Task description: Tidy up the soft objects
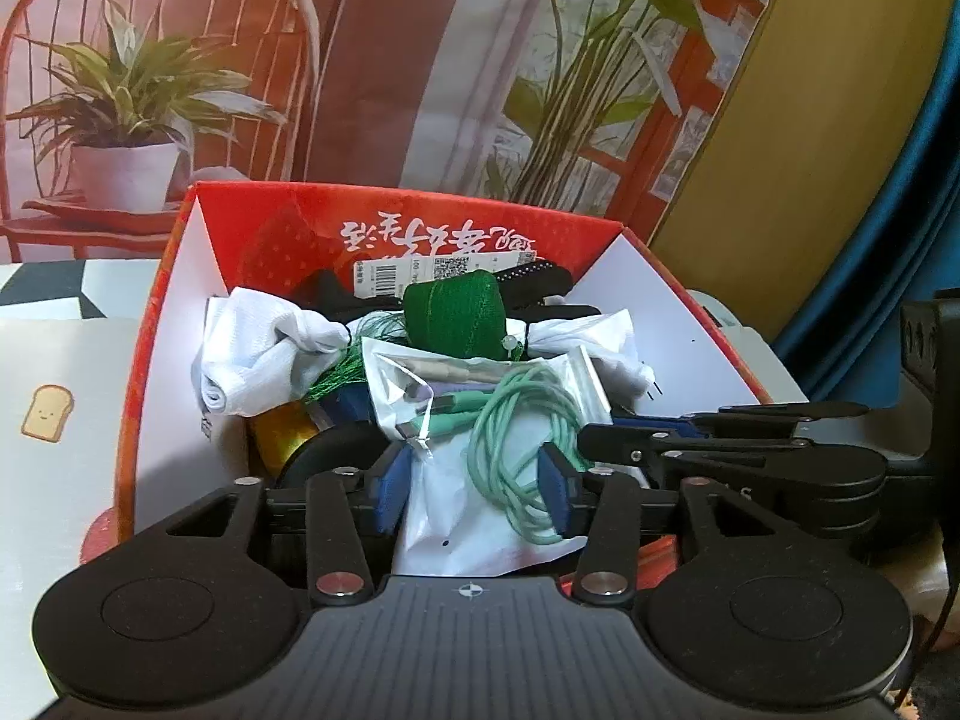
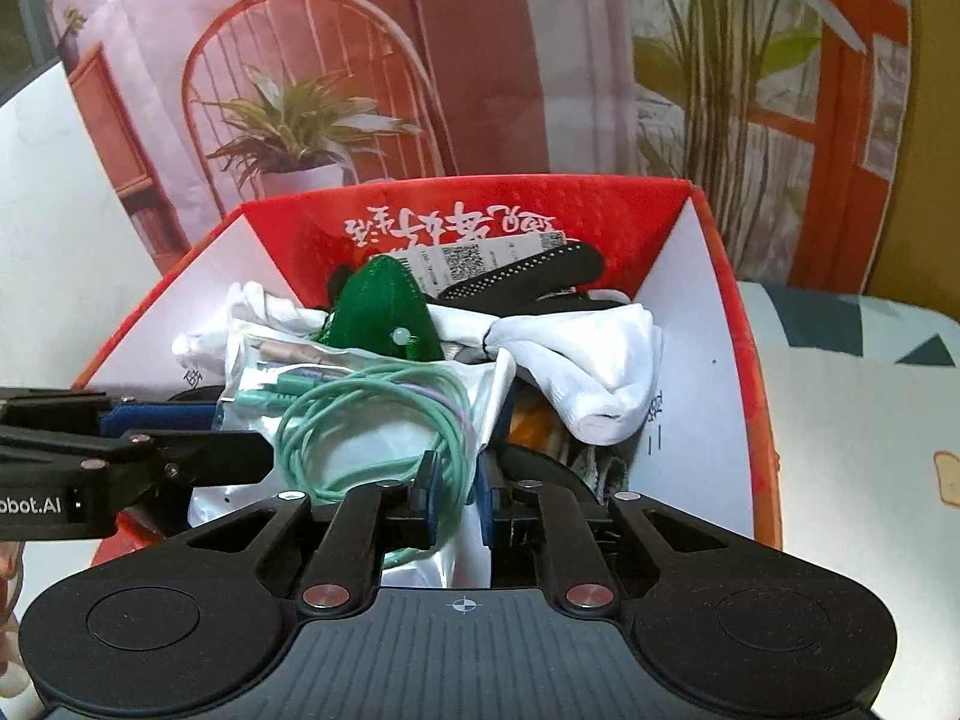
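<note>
Reaching into the red box (image 1: 672,300), the left tool (image 1: 474,489) is standing spread around a clear bag (image 1: 444,516) of mint cable (image 1: 516,426), while the right tool (image 2: 457,501) is pinching that bag's edge; behind are lying white socks (image 2: 600,360) and a green pouch (image 1: 453,312).

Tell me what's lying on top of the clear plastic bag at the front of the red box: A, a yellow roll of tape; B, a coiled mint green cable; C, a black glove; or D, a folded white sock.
B: the coiled mint green cable rests on the clear plastic bag at the near end of the red box, while the white sock sits off to the side.
</note>
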